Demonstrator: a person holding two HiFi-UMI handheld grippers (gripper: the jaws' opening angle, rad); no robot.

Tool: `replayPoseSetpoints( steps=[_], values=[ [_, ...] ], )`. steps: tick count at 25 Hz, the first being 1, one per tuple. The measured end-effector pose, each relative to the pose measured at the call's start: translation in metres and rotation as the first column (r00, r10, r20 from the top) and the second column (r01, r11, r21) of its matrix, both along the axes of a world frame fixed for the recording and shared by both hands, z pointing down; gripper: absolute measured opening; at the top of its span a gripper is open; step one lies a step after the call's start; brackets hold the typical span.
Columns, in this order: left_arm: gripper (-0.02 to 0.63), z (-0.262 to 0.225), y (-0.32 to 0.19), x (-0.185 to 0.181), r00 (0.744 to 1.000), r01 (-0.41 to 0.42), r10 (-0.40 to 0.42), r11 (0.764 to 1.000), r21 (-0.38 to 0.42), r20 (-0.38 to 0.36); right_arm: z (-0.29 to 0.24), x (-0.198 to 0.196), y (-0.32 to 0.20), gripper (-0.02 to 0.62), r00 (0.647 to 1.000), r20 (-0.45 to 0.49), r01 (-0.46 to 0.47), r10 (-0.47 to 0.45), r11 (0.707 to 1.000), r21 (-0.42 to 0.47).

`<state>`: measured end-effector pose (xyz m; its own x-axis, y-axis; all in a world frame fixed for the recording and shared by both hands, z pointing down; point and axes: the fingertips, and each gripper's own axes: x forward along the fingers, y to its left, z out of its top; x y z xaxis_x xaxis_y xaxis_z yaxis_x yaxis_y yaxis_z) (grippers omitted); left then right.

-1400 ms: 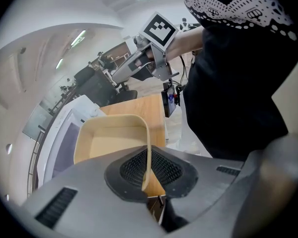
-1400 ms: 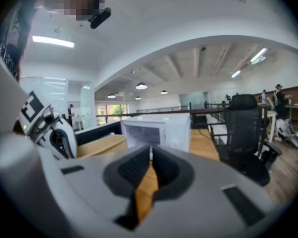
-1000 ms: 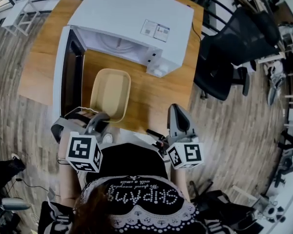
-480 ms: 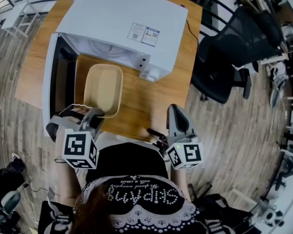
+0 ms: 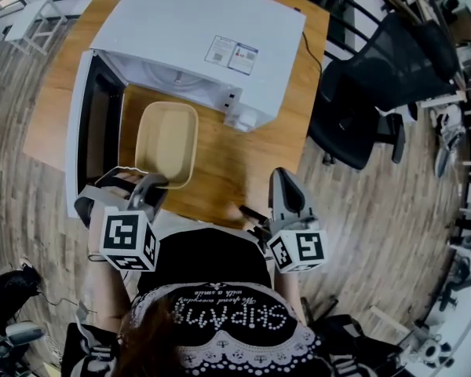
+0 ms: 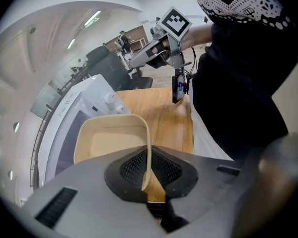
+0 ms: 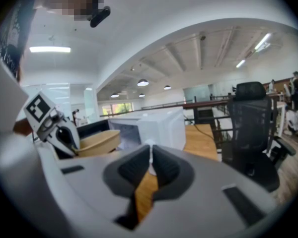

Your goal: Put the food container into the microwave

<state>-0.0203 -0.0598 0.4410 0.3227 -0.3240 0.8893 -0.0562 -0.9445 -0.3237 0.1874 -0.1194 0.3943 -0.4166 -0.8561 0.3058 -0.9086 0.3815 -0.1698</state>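
On the wooden surface [image 5: 243, 159], before the white microwave [image 5: 196, 30], whose door [image 5: 90, 124] stands swung open to the left, sits the beige food container [image 5: 166, 141]; it is outside the oven, just in front of the open cavity; whether it rests on the wood or is lifted just clear cannot be told. The left tool [image 6: 146, 168] pinches the container's near rim, the thin wall standing upright between the two black pads; the right tool [image 7: 150, 165] is pressed together with nothing in it, held over the surface's near edge, to the right of the container and well apart from it; a black office chair [image 5: 377, 77] stands to the right of the surface.
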Motion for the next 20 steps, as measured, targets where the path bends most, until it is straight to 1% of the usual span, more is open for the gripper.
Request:
replayPoseSetpoints(
  steps=[8,20],
  values=[
    [0.041,-0.003,-0.004,-0.004,0.999,-0.032,0.032,0.999,0.014,-0.002,-0.008,-0.004,0.0,0.037,1.0,-0.01,-0.022,0.022,1.0,0.021],
    [0.041,-0.007,-0.013,-0.02,0.995,-0.096,0.096,0.995,0.002,0.0,-0.02,-0.028,-0.004,0.037,0.999,-0.011,-0.049,0.049,0.999,0.017]
  ],
)
